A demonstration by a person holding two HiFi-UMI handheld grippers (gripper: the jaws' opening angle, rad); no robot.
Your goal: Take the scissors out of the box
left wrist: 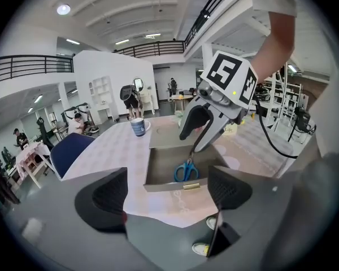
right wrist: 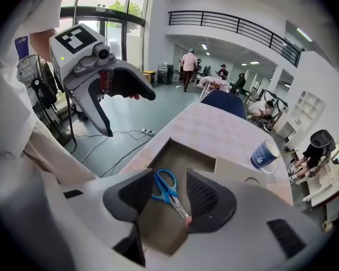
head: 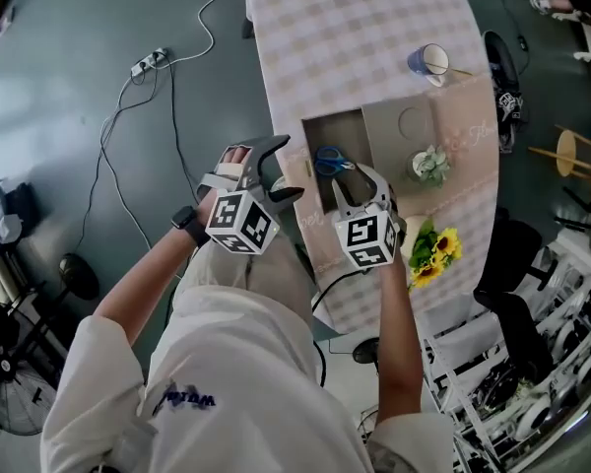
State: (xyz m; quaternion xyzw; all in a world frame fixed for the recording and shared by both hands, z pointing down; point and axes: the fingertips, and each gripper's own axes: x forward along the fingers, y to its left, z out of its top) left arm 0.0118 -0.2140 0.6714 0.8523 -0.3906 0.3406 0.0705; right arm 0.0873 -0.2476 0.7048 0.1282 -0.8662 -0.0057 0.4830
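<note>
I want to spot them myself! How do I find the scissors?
Find the long table with the checked cloth. Near the person's end sits an open brown box, and the scissors lie inside. They are alone in there, with bright blue handles.

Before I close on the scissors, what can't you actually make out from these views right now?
Scissors blade tips: in the right gripper view, behind a jaw pad; in the head view, under the right gripper.
Whether the right gripper touches the scissors: no view shows its height above them.
Near end of the box floor: head view, covered by the right gripper.
</note>
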